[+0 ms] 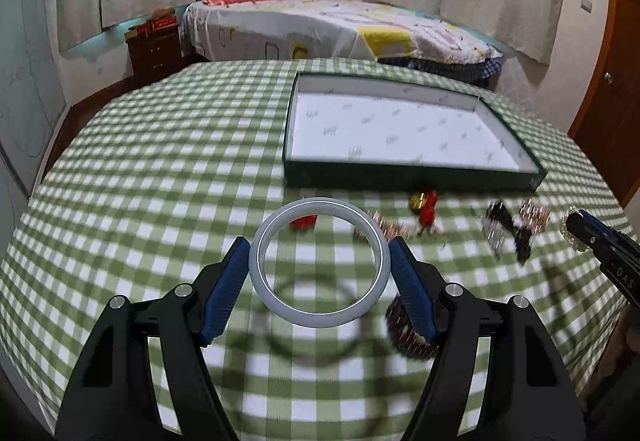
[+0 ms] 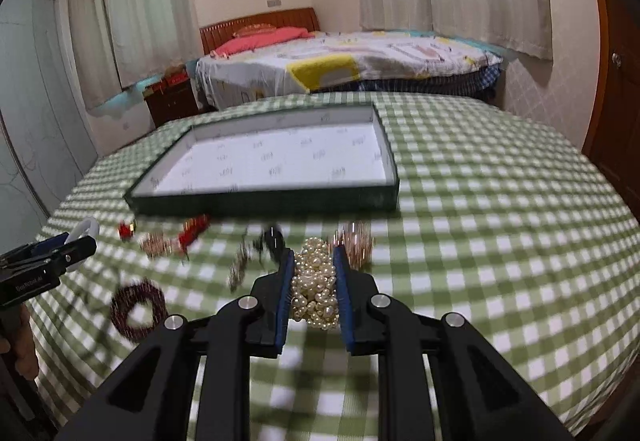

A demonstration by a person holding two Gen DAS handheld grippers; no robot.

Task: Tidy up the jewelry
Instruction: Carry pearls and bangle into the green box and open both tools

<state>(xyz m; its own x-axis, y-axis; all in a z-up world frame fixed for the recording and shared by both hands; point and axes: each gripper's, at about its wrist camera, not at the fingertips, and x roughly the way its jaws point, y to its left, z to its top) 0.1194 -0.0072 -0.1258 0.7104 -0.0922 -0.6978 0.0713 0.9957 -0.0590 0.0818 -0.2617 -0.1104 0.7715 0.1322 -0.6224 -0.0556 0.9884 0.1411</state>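
Note:
My left gripper [image 1: 319,246] is shut on a pale grey bangle [image 1: 276,302], held above the green checked tablecloth, its shadow on the cloth below. My right gripper [image 2: 313,254] is shut on a pearl bracelet [image 2: 314,283], also lifted off the cloth. A dark green tray [image 1: 416,177] with a white printed lining lies beyond both grippers; it shows in the right wrist view too as the tray [image 2: 260,203]. Loose pieces lie in front of it: red items [image 1: 425,209], a black-and-crystal piece [image 1: 506,229], a dark red beaded bracelet [image 2: 138,308], a gold sparkly piece [image 2: 356,241].
The right gripper's tip [image 1: 600,241] shows at the right edge of the left wrist view, the left gripper [image 2: 48,261] at the left edge of the right wrist view. A bed [image 1: 340,25] and a nightstand [image 1: 154,51] stand behind the table.

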